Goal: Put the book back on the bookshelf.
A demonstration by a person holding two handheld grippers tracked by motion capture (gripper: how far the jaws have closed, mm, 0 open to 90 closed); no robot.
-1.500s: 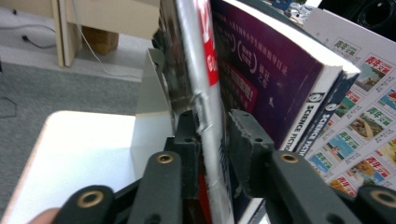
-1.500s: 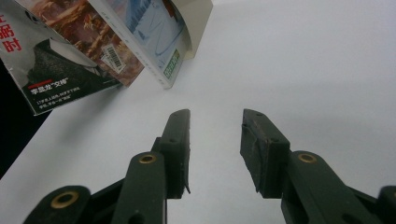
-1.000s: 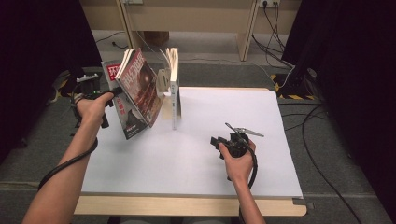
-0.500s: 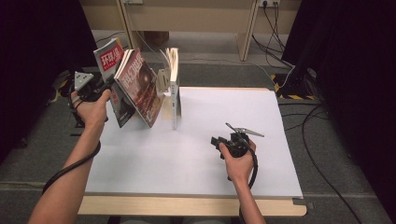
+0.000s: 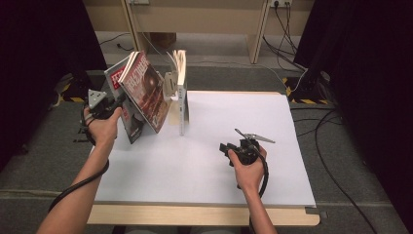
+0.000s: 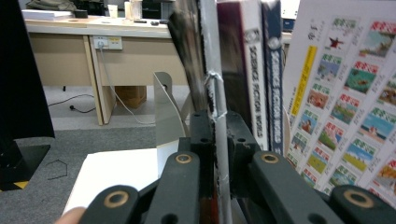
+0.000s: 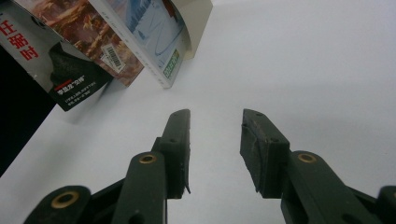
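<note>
Left gripper clamps a magazine at the desk's left edge

High view: the left gripper holds the magazines tilted against the white bookend beside an upright book, while the right gripper rests on the white desk, well apart. Left gripper view: jaws squeezed on 1 magazine's spine; they have just eased a touch. Right gripper view: right gripper jaws apart, nothing between them.
</note>
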